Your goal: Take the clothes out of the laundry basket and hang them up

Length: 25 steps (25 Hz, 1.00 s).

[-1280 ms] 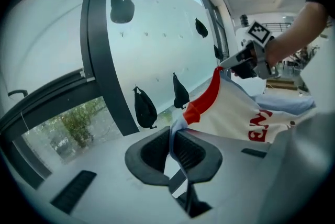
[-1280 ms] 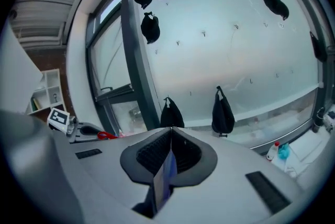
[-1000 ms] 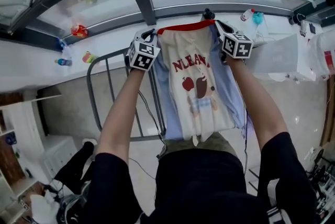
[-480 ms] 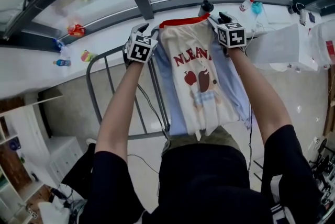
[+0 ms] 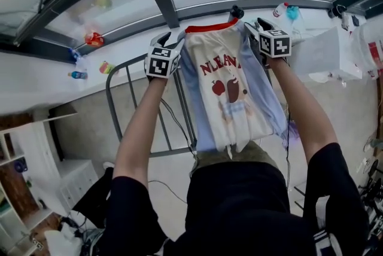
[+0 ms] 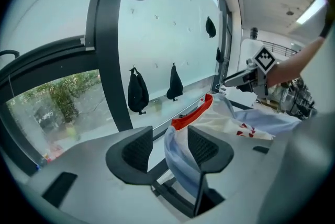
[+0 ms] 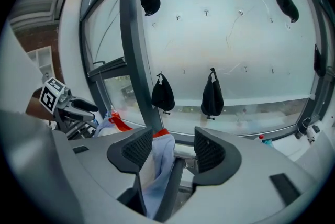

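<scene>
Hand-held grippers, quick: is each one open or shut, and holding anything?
Left hand-held gripper: open, jaws have just been opening; shirt edge loose between them.
Right hand-held gripper: open, jaws have just been opening; shirt edge loose between them.

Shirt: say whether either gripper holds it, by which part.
Neither holds it: left gripper and right gripper have just been opening; the shirt lies loose between their jaws at its top corners.

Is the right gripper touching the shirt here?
Touching. In the right gripper view the right gripper, its jaws just opened, has the shirt hanging between them, resting against the left-hand pad, clear of the other.
</scene>
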Motion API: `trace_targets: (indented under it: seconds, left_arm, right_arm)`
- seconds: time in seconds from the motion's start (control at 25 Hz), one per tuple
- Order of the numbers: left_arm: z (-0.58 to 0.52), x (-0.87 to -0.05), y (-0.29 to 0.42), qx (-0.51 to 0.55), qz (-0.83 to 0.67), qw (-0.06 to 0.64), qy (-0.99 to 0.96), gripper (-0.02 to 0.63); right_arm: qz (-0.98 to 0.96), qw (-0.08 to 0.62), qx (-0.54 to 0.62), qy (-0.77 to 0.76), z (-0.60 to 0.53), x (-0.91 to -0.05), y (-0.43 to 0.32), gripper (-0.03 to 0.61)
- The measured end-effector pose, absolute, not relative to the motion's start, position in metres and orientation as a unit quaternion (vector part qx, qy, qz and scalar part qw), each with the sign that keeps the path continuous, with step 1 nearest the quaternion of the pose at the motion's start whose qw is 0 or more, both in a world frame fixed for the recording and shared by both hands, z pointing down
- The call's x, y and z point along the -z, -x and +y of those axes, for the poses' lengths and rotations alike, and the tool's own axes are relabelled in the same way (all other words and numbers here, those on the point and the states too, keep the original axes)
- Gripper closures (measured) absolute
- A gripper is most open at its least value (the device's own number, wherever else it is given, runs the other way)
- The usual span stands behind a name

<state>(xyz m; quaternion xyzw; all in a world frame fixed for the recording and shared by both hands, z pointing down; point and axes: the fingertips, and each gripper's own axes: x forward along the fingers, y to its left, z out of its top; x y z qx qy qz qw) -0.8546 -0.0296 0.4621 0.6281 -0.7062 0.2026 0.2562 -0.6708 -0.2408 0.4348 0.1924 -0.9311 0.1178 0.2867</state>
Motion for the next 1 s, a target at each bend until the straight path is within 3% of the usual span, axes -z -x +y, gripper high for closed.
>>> trace_targets:
  seconds: [0.28, 0.48, 0.68, 0.8, 1.0]
  left_arm:
    - [-0.032, -0.42, 0.805, -0.147, -0.7, 0.231, -0.66, 0.416]
    - [-0.038, -0.381, 0.745, -0.08, -0.665, 0.205, -0.714, 0.461]
    - [-0.031, -0.346, 0.66, 0.014, -0.621, 0.192, -0.76, 0.558]
    - [-0.029, -0.341, 0.599, 0.042, -0.599, 0.199, -0.774, 0.574]
    - [-0.034, -0.341, 0.477, 0.043, -0.568, 0.212, -0.794, 0.584]
  right_arm:
    - [-0.944, 0.243, -0.131, -0.181, -0.211, -0.391, 0.616, 0.363]
    - [-0.946, 0.216, -0.125, -0.208, -0.2, -0.368, 0.535, 0.364]
    - [-0.926, 0.23, -0.121, -0.272, -0.192, -0.37, 0.392, 0.47]
    - [-0.9, 0.234, -0.146, -0.338, -0.18, -0.379, 0.291, 0.555]
    - [-0.852, 0.217, -0.208, -0.428, -0.145, -0.404, 0.129, 0.577]
